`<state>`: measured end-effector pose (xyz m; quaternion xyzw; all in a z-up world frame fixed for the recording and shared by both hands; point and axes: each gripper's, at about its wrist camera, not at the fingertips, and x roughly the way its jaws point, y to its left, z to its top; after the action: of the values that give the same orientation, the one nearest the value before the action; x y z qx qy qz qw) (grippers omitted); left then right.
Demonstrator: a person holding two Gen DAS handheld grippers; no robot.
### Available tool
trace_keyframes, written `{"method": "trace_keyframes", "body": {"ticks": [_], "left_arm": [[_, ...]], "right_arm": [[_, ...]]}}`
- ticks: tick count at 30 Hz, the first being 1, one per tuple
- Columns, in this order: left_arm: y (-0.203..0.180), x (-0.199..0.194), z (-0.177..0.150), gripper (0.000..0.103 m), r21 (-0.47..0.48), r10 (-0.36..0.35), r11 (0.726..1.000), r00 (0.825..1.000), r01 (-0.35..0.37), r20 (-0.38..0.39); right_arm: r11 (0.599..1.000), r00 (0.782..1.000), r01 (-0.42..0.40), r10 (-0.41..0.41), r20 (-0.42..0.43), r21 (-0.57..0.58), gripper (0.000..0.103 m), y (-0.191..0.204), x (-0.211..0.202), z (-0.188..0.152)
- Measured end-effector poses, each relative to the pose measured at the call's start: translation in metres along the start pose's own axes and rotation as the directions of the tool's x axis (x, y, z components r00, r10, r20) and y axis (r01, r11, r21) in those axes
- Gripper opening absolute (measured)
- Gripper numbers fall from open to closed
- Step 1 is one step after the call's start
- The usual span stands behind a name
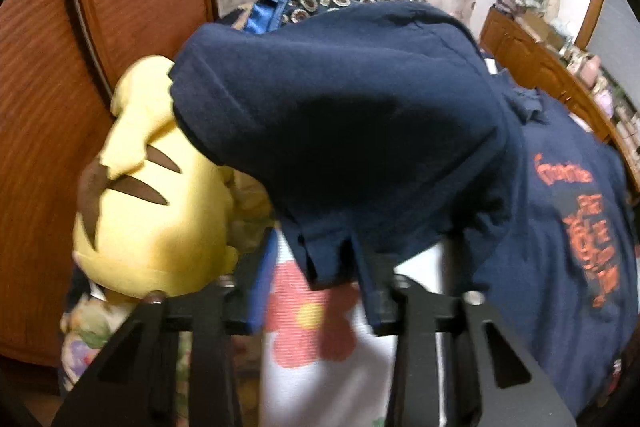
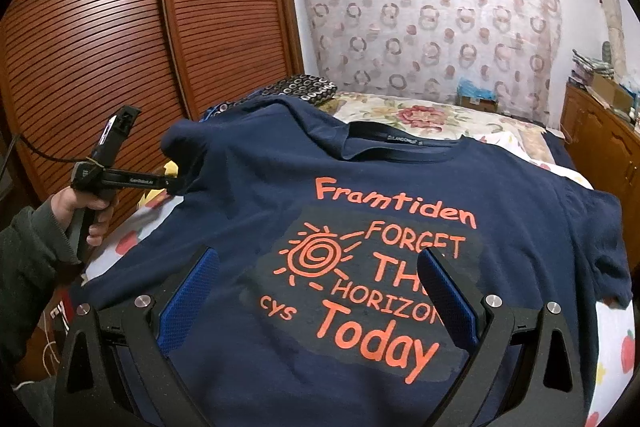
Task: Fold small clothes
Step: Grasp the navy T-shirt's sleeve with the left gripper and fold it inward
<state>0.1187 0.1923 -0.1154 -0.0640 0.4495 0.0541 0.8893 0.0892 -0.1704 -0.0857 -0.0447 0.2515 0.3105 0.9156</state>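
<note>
We see the navy T-shirt (image 2: 256,187), soft matt cotton-like knit, its orange print (image 2: 372,287) flat and slightly rubbery-looking. On the right gripper (image 2: 320,291), the pads (image 2: 188,299) look blue and finely textured, the frame matt black plastic with shiny metal screws (image 2: 493,301). On the left, the wardrobe doors (image 2: 88,27) show reddish-brown slatted wood with a mild sheen. Far off, the curtain (image 2: 432,19) looks thin and sheer. In the left wrist view, the yellow plush toy (image 1: 160,195) looks fuzzy and matt.
</note>
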Motion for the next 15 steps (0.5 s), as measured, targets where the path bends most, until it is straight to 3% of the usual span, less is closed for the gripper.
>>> {"method": "trace_keyframes", "body": {"ticks": [4, 6, 10, 15], "left_arm": [[-0.005, -0.003, -0.003, 0.005, 0.044, 0.006, 0.999, 1.000, -0.007, 0.020], [-0.014, -0.005, -0.004, 0.004, 0.098, 0.047, 0.994, 0.998, -0.050, 0.035], [-0.019, -0.038, 0.001, 0.003, 0.095, 0.035, 0.994, 0.987, -0.050, 0.155], [-0.036, -0.084, 0.026, 0.003, 0.109, -0.062, 0.993, 0.962, 0.034, 0.265]], "right_arm": [[1.000, 1.000, -0.005, 0.005, -0.005, 0.002, 0.100, -0.002, 0.001, -0.003], [1.000, 1.000, -0.004, 0.004, -0.014, 0.000, 0.100, -0.002, 0.004, -0.003], [1.000, 1.000, -0.001, 0.000, -0.028, -0.010, 0.100, -0.002, 0.011, -0.001], [1.000, 1.000, 0.006, -0.006, -0.031, -0.008, 0.100, -0.005, 0.014, 0.002]]}}
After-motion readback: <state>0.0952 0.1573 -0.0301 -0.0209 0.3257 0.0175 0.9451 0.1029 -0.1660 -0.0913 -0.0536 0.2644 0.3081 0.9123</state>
